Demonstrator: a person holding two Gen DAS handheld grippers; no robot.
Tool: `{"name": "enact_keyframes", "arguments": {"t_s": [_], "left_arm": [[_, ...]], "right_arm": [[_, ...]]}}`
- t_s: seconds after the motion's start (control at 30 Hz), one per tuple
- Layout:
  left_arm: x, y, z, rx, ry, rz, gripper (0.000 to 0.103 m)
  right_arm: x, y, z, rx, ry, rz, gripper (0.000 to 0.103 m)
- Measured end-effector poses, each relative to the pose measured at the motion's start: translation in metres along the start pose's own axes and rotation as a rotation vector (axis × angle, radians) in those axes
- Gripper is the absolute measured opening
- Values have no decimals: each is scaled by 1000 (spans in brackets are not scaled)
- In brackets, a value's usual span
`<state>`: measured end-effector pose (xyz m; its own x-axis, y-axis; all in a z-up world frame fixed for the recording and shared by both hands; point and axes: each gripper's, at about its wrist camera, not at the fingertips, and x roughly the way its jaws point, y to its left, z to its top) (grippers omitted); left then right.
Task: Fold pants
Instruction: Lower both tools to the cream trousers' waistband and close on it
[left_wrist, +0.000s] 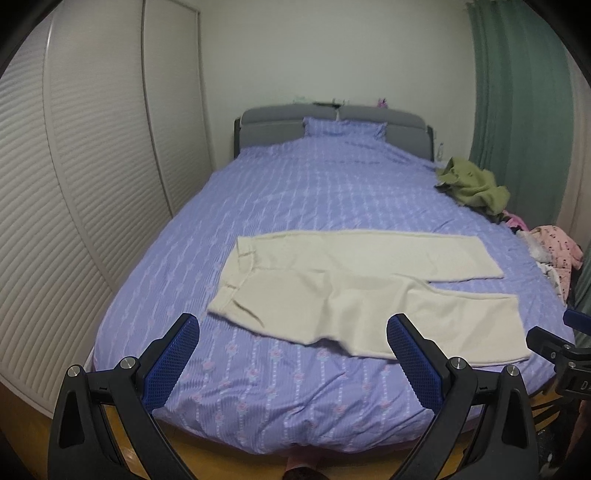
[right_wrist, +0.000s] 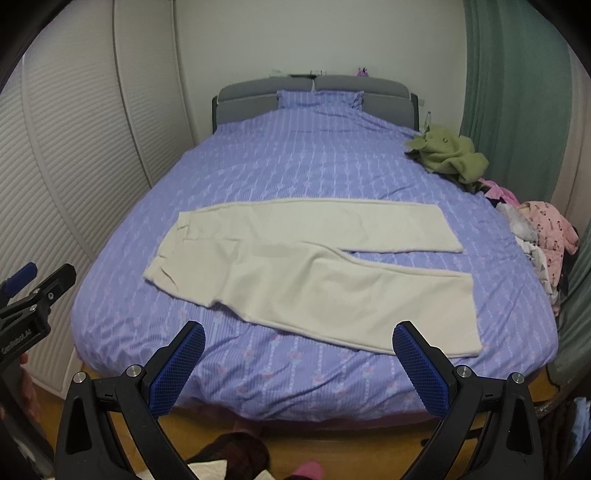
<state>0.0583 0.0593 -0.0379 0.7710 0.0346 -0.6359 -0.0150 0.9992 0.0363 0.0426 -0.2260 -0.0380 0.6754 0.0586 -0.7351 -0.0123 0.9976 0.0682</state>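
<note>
Cream pants (left_wrist: 351, 291) lie flat on the purple bed (left_wrist: 295, 192), waistband to the left, both legs stretched to the right and slightly apart. They also show in the right wrist view (right_wrist: 314, 266). My left gripper (left_wrist: 291, 328) is open and empty, held above the bed's near edge, short of the pants. My right gripper (right_wrist: 299, 332) is open and empty, also short of the near leg. The right gripper shows at the right edge of the left view (left_wrist: 554, 343); the left gripper shows at the left edge of the right view (right_wrist: 37, 288).
A green garment (right_wrist: 447, 155) and a pile of pink and white clothes (right_wrist: 543, 236) lie along the bed's right edge. A pillow (right_wrist: 319, 98) rests against the grey headboard (right_wrist: 243, 94). White louvred wardrobe doors (left_wrist: 74, 184) stand on the left, a green curtain (left_wrist: 517, 110) on the right.
</note>
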Motion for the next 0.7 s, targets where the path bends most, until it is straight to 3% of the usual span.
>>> {"name": "enact_keyframes", "arguments": {"t_s": [0.37,0.57,0.7], "left_arm": [[137,68,11,19,168,-16,103],[220,83,-6,46,301,-58,103],[270,96,-20,-31,374,-95,103]], "right_arm": [[131,56,15,119,193,-18,103],[207,66,-3,263,331,-67,103],[248,65,-21,343,401,-91,103]]}}
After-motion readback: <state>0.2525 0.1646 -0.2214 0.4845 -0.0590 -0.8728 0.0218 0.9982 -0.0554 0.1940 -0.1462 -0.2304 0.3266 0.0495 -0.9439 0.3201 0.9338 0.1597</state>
